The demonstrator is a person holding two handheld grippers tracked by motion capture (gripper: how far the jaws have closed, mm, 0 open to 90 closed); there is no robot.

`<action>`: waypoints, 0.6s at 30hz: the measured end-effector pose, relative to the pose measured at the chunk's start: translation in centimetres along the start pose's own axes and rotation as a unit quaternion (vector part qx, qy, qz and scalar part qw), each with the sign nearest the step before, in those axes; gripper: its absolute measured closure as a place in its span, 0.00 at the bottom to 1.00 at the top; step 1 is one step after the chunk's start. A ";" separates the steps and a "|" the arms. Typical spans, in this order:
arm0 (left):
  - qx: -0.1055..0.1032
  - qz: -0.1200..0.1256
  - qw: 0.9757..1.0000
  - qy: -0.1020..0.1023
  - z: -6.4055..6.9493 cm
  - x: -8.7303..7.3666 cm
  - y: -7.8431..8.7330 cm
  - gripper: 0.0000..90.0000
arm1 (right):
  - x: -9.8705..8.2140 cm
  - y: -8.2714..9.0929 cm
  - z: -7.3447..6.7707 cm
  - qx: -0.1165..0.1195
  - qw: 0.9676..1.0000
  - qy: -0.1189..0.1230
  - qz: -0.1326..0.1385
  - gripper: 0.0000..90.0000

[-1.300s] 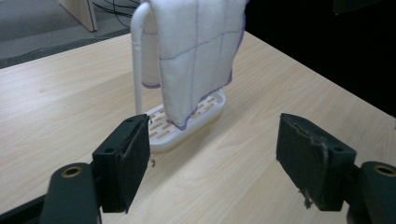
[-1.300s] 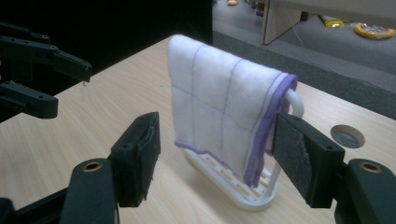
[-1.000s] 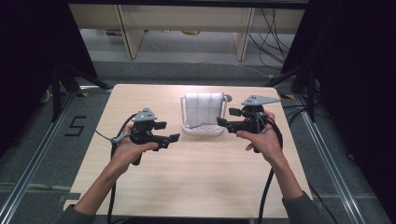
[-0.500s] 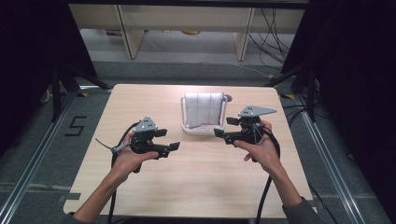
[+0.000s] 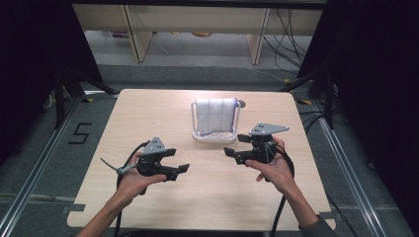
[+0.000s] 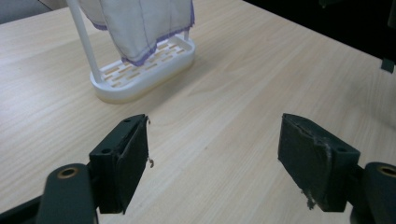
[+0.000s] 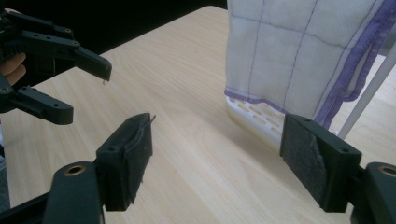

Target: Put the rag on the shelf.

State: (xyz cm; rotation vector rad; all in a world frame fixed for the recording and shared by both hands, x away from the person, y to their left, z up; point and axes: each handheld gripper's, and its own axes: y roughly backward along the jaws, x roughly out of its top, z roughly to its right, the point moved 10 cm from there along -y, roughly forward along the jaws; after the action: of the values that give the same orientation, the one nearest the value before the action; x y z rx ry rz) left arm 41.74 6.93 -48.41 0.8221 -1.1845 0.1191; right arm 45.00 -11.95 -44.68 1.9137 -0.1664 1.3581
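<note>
White cloth (image 5: 215, 116) with thin purple lines and a purple hem hangs over the rail of the white rack (image 5: 213, 137), which stands on the pale wooden table (image 5: 148, 108) toward its far edge, near the middle. You hold your left gripper (image 5: 179, 170) low over the table, well short of the rack and off to its left; its jaws stand wide with only bare wood between them. Your right gripper (image 5: 232, 154) sits just in front of the rack's right end, pointing inward at your left one. Its jaws have just been opening and now stand wide, nothing between them; in the right gripper view the cloth hangs close ahead, untouched.
</note>
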 end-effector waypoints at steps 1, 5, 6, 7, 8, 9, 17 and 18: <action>-0.002 -0.003 1.000 0.003 0.1 -0.3 0.0 0.26 | -0.3 -0.1 0.0 -0.001 1.000 -0.005 -0.002 0.25; -0.001 -0.009 1.000 -0.005 0.5 -1.2 0.0 0.25 | -1.4 -0.4 -0.4 0.000 1.000 -0.018 -0.012 0.25; -0.003 -0.007 1.000 -0.006 0.6 -1.3 0.0 0.25 | -1.7 -0.4 -0.4 0.002 1.000 -0.014 -0.015 0.25; 0.000 -0.010 1.000 -0.006 0.6 -1.5 0.1 0.25 | -2.0 -0.5 -0.4 0.004 1.000 -0.016 -0.017 0.25; 0.000 -0.004 1.000 -0.005 0.6 -1.7 0.0 0.25 | -2.3 -0.8 -0.2 0.003 1.000 -0.012 -0.014 0.25; -0.002 -0.008 1.000 -0.004 0.7 -1.9 0.1 0.25 | -2.7 -0.8 -0.3 0.001 1.000 -0.017 -0.018 0.25; -0.003 -0.011 1.000 0.000 1.0 -3.7 0.1 0.25 | -4.9 -0.8 -0.5 0.007 0.999 -0.024 -0.029 0.24; 0.000 -0.013 1.000 -0.001 1.0 -4.0 0.1 0.25 | -5.3 -0.7 -0.6 0.002 0.999 -0.030 -0.035 0.24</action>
State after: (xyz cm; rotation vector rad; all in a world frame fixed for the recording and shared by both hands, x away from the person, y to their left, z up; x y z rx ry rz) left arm 39.32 7.72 -51.64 0.8370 -1.1744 0.0973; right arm 42.66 -12.78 -49.44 1.9469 -0.1262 1.2557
